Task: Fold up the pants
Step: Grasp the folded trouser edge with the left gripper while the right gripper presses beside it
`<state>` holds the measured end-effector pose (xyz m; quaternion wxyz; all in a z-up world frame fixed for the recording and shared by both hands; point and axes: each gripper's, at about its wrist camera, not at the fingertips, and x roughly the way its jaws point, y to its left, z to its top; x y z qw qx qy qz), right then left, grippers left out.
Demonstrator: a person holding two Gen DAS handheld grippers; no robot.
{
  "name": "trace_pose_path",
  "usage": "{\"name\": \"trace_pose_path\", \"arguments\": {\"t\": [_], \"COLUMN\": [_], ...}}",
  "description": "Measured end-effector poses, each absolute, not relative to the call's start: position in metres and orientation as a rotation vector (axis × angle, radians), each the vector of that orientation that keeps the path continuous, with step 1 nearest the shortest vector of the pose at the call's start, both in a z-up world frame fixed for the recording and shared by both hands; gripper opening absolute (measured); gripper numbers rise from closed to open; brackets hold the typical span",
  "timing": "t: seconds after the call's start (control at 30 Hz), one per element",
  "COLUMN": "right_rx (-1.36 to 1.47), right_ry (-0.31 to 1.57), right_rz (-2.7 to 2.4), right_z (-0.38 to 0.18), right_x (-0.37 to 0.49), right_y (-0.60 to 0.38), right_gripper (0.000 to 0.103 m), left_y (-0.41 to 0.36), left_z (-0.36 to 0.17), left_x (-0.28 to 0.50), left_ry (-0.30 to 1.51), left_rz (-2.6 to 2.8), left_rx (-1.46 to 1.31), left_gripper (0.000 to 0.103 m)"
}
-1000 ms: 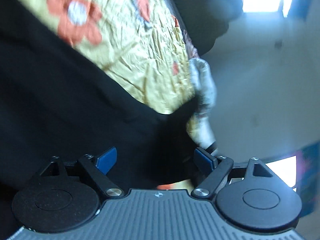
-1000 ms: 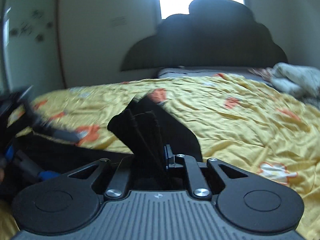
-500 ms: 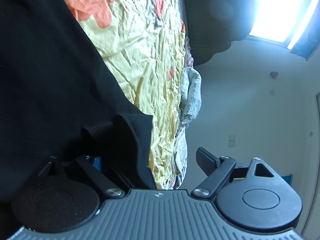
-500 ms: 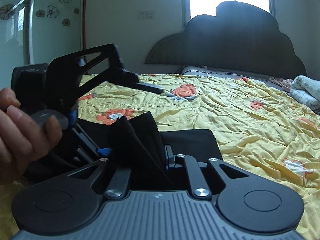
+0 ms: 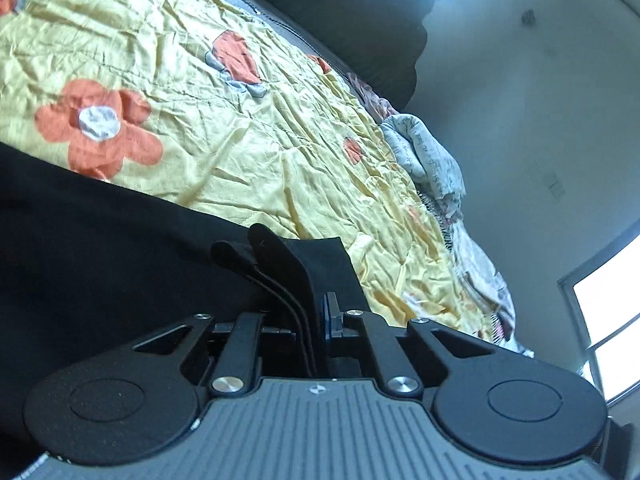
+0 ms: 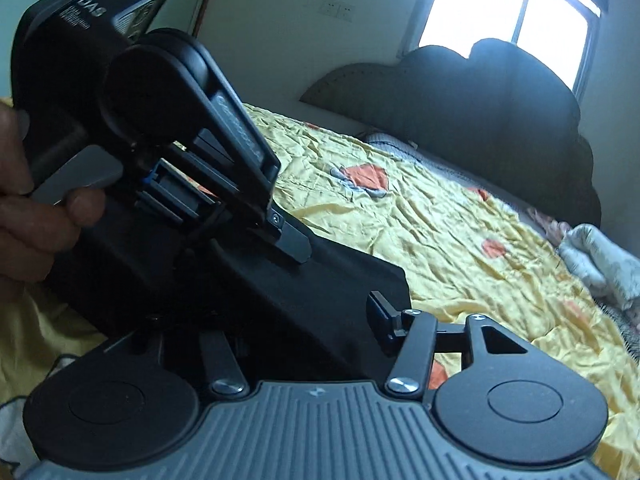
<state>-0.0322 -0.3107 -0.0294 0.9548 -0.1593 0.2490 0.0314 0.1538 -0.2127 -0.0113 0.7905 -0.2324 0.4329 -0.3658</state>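
Note:
The black pants (image 5: 100, 260) lie on a yellow flowered bedspread (image 5: 240, 120). My left gripper (image 5: 316, 304) is closing, its jaws pinched on a folded corner of the pants (image 5: 304, 264) with stitched hems showing between them. In the right wrist view the pants (image 6: 340, 280) slope up from my right gripper (image 6: 296, 320), whose jaws are opening. Its right finger (image 6: 380, 312) stands free of the cloth, and its left finger is hidden under the fabric. The left gripper (image 6: 294, 246), held by a hand (image 6: 32, 208), grips the same cloth just above.
A dark scalloped headboard (image 6: 480, 100) backs the bed under a bright window (image 6: 508, 12). A rolled pale blanket (image 6: 600, 256) lies at the bed's right edge, also in the left wrist view (image 5: 432, 160). The bedspread (image 6: 440, 220) stretches open to the right of the pants.
The left jaws went from wide open to shut on the pants corner. The right jaws, shut on that corner before, have opened. Both views have rolled, and the left gripper came in close.

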Motion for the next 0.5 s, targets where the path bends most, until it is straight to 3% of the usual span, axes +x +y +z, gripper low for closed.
{"name": "trace_pose_path", "arguments": {"t": [0.03, 0.07, 0.13, 0.17, 0.23, 0.3, 0.37, 0.5], "right_rx": [-0.34, -0.353, -0.373, -0.392, -0.42, -0.394, -0.351, -0.275], "right_ry": [0.507, 0.51, 0.514, 0.513, 0.513, 0.522, 0.528, 0.519], "right_rz": [0.071, 0.08, 0.099, 0.102, 0.098, 0.096, 0.091, 0.106], "right_z": [-0.031, -0.032, -0.034, -0.036, -0.04, -0.042, -0.041, -0.036], "right_x": [-0.033, -0.032, -0.031, -0.031, -0.032, -0.032, -0.03, -0.029], "right_y": [-0.308, -0.305, -0.299, -0.295, -0.289, -0.289, -0.291, -0.298], "right_gripper": [0.049, 0.034, 0.021, 0.019, 0.017, 0.016, 0.016, 0.016], "left_y": [-0.214, -0.214, -0.214, -0.214, -0.212, -0.212, -0.212, -0.21], "left_z": [-0.012, -0.014, -0.019, -0.021, -0.025, -0.023, -0.019, -0.01], "left_x": [0.154, 0.155, 0.157, 0.158, 0.159, 0.158, 0.155, 0.148], "left_ry": [0.935, 0.942, 0.963, 0.975, 0.978, 0.961, 0.94, 0.877], "left_rz": [-0.786, -0.786, -0.772, -0.764, -0.758, -0.762, -0.741, -0.721], "left_rx": [-0.498, -0.5, -0.506, -0.511, -0.526, -0.505, -0.436, -0.332], "left_gripper": [0.011, 0.019, 0.029, 0.034, 0.034, 0.03, 0.011, 0.006]}}
